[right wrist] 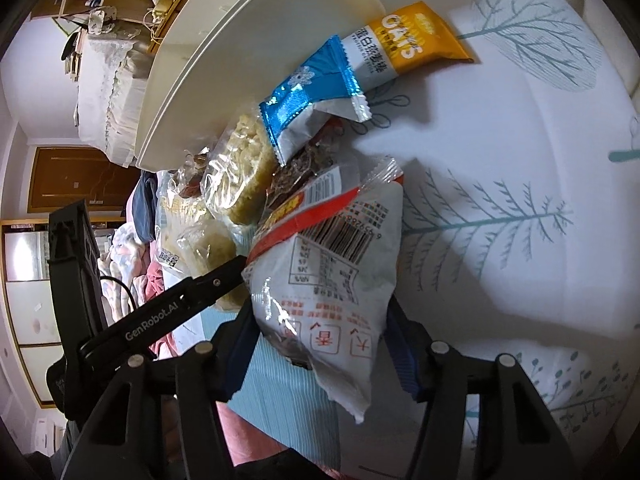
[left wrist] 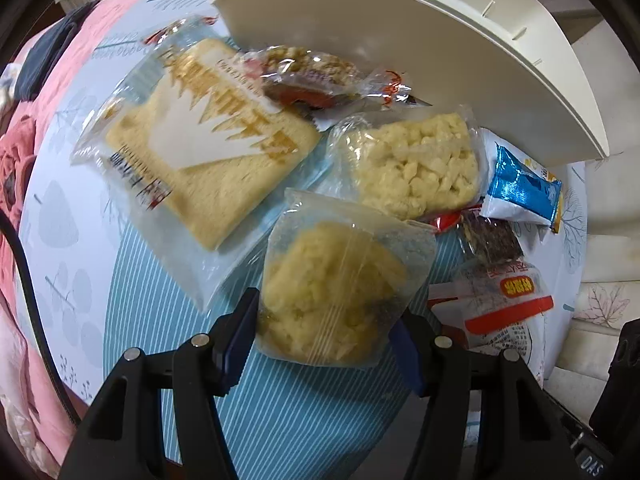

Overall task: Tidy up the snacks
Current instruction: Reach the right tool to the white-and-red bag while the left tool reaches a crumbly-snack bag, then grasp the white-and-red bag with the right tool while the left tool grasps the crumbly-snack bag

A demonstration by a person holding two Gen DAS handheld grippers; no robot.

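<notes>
My left gripper (left wrist: 326, 328) is shut on a clear bag of yellow puffed-rice cake (left wrist: 332, 292), held just above the cloth. Beyond it lie a large toast packet (left wrist: 200, 148), a second rice cake bag (left wrist: 416, 164), a peanut bar (left wrist: 312, 72) and a blue-white packet (left wrist: 520, 188). My right gripper (right wrist: 320, 332) is shut on a white-and-red packet with a barcode (right wrist: 332, 272). Past it lie the blue-white packet (right wrist: 316, 108) and a yellow oats bar (right wrist: 404, 44). The left gripper's finger (right wrist: 192, 292) shows at the left of the right wrist view.
A cream plastic tray (left wrist: 440, 52) stands tilted at the back, above the snack pile, also seen in the right wrist view (right wrist: 256, 48). The snacks lie on a white-and-blue leaf-print cloth (right wrist: 520, 160). Pink bedding (left wrist: 52, 92) lies at left. Shelves and a door are behind.
</notes>
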